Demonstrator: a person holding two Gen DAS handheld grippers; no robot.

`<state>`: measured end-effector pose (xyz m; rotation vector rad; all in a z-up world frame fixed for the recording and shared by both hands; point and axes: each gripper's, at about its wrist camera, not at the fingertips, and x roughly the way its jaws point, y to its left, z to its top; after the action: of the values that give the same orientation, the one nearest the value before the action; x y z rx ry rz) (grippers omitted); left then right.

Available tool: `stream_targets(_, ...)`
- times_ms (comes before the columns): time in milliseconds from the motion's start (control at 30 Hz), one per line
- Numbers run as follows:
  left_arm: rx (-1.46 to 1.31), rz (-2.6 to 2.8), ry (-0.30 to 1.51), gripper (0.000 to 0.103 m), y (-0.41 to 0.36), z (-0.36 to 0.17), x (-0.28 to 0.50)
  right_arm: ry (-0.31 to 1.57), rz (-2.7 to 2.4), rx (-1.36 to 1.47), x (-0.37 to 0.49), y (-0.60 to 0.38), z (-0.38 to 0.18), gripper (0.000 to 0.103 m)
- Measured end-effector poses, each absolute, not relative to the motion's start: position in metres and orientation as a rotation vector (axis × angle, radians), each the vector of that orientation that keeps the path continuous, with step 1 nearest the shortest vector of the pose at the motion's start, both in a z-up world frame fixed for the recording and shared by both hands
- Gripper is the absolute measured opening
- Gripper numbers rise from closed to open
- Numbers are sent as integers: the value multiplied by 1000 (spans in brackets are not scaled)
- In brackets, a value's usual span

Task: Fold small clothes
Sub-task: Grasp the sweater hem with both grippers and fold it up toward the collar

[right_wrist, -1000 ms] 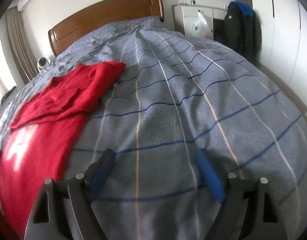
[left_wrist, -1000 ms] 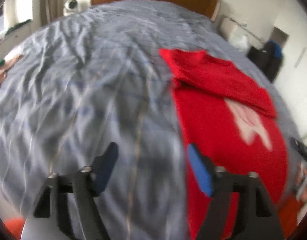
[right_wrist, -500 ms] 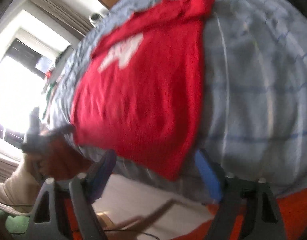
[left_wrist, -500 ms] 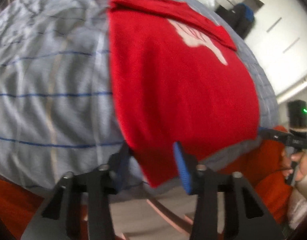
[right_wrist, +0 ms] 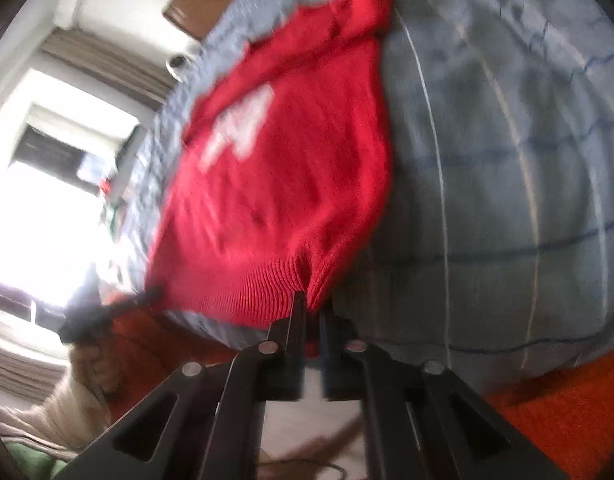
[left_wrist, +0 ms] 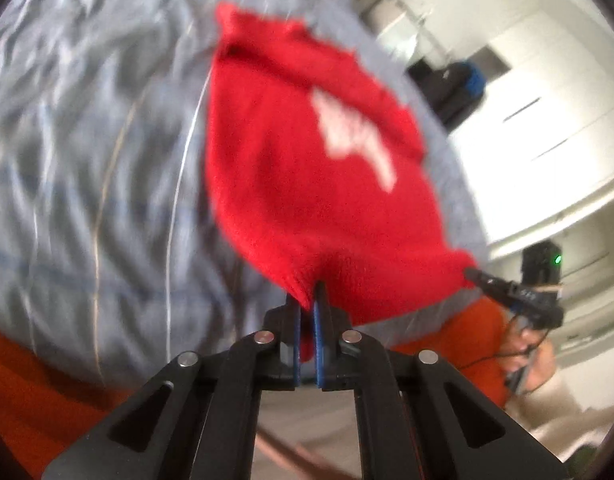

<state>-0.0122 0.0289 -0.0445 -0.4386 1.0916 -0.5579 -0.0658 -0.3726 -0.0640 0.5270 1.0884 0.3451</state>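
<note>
Jaws just closed on both: left gripper (left_wrist: 306, 312) and right gripper (right_wrist: 311, 312) each pinch the red sweater (left_wrist: 307, 168) hem corners; fold-over can start.

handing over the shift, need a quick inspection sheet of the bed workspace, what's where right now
surface: bed with grey checked cover, wrinkled, orange sheet showing below its near edge.
job's things: red sweater lying flat, white mark on its front, top part folded over at the far end.
clutter: nothing seen on the cover near the sweater.
grippers: left gripper shut on the sweater's near hem; right gripper shut on the hem at the other near corner; both jaws have just been closing, cloth between them.
cables: thin dark cable by the person's hand.
surroundings: wooden headboard, bright window, white wardrobes.
</note>
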Motion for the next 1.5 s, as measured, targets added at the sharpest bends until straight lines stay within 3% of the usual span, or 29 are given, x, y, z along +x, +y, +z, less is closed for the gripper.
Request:
stream_targets(333, -473, -423, 937, 3, 22, -12, 176, 784, 232, 519, 81, -386, -11, 5)
stream_targets(633, -470, -275, 1027, 4, 2, -55, 292, 779, 141, 474, 238, -381, -27, 5)
stream_targets(700, -453, -239, 1036, 9, 0, -59, 305, 793, 125, 491, 259, -386, -37, 4)
stream_targets(767, -466, -190, 1037, 35, 5, -65, 319, 810, 142, 548, 278, -393, -52, 5)
stream_targets(800, -497, -189, 1026, 44, 10, -65, 324, 819, 138, 575, 287, -395, -60, 8)
stream_targets(833, -516, -181, 1014, 63, 14, -64, 326, 822, 132, 610, 293, -398, -68, 19)
stream_targets(867, -530, -164, 995, 74, 20, -60, 326, 816, 124, 626, 295, -404, -70, 29)
stream_targets(900, -534, -148, 964, 76, 26, -55, 324, 801, 113, 641, 297, -408, -70, 44)
stream_targets(1167, -368, -166, 928, 82, 42, -36, 270, 733, 195, 439, 250, -393, -21, 45)
stream_targets(1333, -239, -179, 943, 88, 33, -45, 187, 727, 263, 208, 162, -366, -14, 64)
stream_targets(1500, -214, -153, 926, 91, 24, -61, 109, 751, 191, 126, 79, -361, -43, 68)
